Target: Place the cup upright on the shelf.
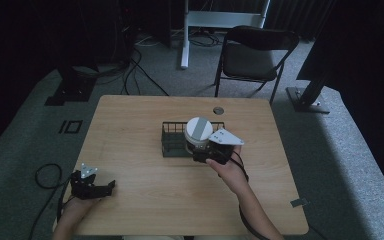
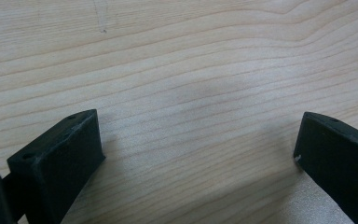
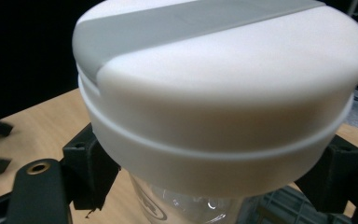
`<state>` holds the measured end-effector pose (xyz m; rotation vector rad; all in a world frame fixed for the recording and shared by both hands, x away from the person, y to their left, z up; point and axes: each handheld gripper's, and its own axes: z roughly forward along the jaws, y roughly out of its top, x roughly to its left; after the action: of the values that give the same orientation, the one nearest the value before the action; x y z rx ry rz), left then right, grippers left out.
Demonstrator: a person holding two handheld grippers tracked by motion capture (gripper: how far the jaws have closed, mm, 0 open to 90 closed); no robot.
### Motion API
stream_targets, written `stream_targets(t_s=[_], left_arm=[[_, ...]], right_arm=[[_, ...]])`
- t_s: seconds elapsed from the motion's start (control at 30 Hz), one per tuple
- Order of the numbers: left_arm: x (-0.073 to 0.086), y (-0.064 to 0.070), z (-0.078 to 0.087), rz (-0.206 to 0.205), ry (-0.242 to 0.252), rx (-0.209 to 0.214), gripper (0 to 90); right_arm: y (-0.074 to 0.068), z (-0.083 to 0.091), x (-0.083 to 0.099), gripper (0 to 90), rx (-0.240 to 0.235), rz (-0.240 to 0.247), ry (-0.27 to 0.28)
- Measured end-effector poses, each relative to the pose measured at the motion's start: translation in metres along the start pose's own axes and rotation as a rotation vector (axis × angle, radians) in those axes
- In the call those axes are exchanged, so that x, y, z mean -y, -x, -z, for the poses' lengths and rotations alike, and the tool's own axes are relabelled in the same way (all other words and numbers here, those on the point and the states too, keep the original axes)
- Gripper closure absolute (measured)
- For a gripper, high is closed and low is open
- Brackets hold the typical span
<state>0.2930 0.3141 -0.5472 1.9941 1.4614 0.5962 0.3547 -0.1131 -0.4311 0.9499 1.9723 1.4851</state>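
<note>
Right gripper (image 1: pixel 203 153) clamped on clear jar (image 3: pixel 186 205) under white lid (image 3: pixel 223 88), over black wire basket (image 1: pixel 172 137); glass visible in right gripper view. Left gripper (image 1: pixel 96 189) jaws apart over bare table (image 1: pixel 145 195). Jar bottom hidden.

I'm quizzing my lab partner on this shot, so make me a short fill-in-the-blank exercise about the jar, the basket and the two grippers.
1. The right gripper is shut on the clear body of a jar whose lid is ____ with a grey stripe.
2. The jar is held at the near right corner of a dark wire ____ on the table.
3. The left gripper has its jaws ____ over bare wood.

Missing words: white; basket; open
</note>
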Motion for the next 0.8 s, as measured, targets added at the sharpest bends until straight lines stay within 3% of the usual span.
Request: stream_targets(t_s=[0.3, 0.43, 0.63, 0.8], left_arm=[[0.000, 0.000, 0.000, 0.000, 0.000, 0.001, 1.2], [0.000, 0.000, 0.000, 0.007, 0.001, -0.002, 1.3], [0.000, 0.000, 0.000, 0.005, 0.000, -0.002, 1.3], [0.000, 0.000, 0.000, 0.006, 0.000, -0.002, 1.3]], right_arm=[[0.007, -0.014, -0.009, 18.2, 0.072, -0.038, 0.018], [0.011, -0.025, -0.013, 18.2, 0.121, -0.033, 0.005], [0.017, -0.040, -0.015, 18.3, 0.194, -0.072, -0.030], [0.012, -0.054, -0.015, 18.2, 0.259, -0.111, -0.064]])
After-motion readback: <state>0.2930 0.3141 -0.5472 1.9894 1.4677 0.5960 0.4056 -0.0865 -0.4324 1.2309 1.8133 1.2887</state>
